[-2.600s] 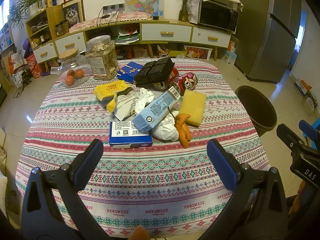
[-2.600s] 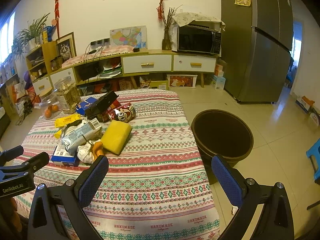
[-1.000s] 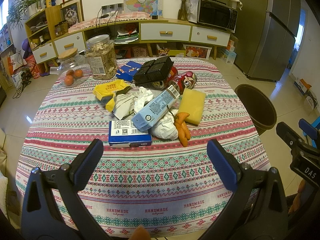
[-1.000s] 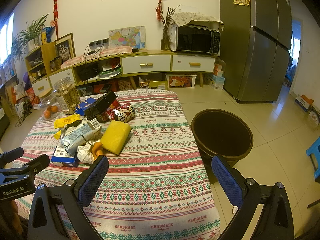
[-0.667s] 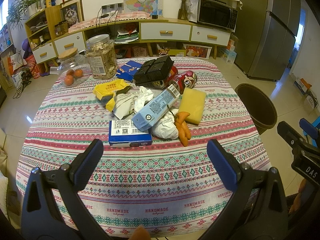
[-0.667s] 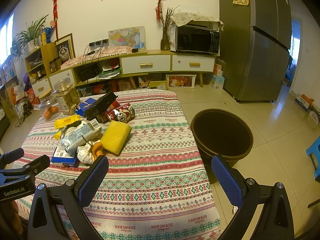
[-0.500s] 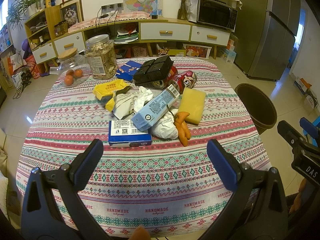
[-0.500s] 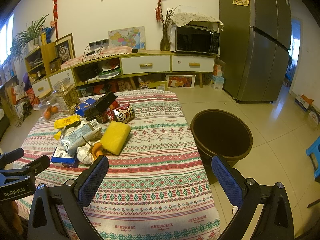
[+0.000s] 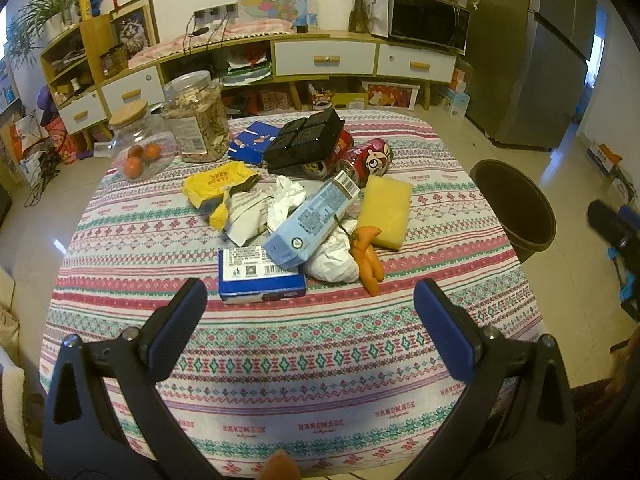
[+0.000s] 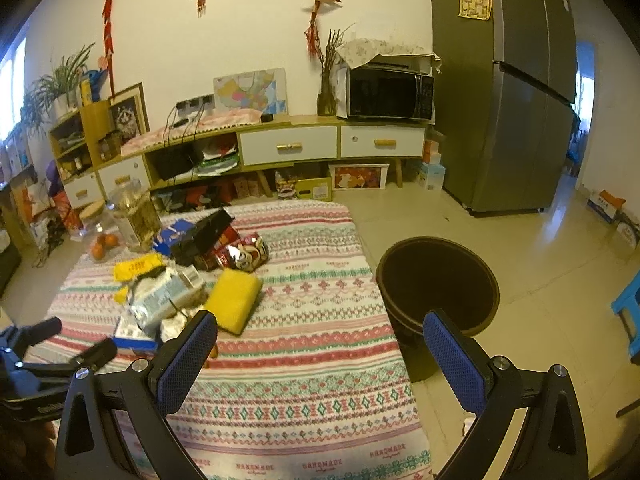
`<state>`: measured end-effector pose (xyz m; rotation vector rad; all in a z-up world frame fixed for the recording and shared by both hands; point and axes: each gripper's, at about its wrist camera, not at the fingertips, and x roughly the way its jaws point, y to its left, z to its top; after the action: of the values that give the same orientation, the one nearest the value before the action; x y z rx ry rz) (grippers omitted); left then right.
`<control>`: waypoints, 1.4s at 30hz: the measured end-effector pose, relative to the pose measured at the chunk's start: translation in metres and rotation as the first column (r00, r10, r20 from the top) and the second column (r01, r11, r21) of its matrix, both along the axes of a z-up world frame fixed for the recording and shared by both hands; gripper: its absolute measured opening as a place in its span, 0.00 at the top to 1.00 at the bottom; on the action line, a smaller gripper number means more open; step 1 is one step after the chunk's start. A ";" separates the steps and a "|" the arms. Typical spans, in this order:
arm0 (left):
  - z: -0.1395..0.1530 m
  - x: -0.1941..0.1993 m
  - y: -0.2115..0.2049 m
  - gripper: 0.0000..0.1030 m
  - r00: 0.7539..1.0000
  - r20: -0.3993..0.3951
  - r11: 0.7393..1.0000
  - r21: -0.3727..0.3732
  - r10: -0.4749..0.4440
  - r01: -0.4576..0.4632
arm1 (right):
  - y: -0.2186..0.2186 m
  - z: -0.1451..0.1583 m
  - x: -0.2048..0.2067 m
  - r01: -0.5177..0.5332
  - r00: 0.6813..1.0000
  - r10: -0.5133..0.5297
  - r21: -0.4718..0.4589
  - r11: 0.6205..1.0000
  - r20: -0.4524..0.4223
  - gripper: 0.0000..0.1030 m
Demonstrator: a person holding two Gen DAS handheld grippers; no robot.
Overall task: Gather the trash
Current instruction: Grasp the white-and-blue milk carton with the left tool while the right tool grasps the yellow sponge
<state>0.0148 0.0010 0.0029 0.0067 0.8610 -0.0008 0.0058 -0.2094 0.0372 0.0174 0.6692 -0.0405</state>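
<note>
1. Since 0.5 s ago your right gripper (image 10: 320, 344) has swung left toward the table; the left gripper (image 9: 310, 304) hasn't shifted.
2. Trash pile (image 9: 304, 216) lies mid-table, just beyond your left gripper; blue box (image 9: 260, 276) is nearest.
3. Both grippers are spread wide, holding nothing.
4. Dark bin (image 10: 438, 288) stands on the floor right of the table w/ nothing visible inside; glass jar (image 9: 138, 148) holds oranges.

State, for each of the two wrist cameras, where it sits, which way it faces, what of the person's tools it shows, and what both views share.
Left wrist: rides the left tool, facing the trash pile; right tool at the right edge.
Right wrist: rides the right tool, facing the table's right side and dark bin; left tool lower left.
Shared: yellow sponge, red cans, bin, cabinet, microwave.
</note>
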 end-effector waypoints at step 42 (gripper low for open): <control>-0.073 0.135 0.026 0.49 0.891 -0.365 0.961 -0.163 -0.269 0.224 | 0.016 -0.103 0.158 -0.083 0.876 0.118 0.096 0.992 -0.468 0.00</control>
<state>0.1497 0.0269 -0.0704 0.0067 1.2487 -0.3018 0.1643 -0.1933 -0.0663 0.0441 1.1635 0.0842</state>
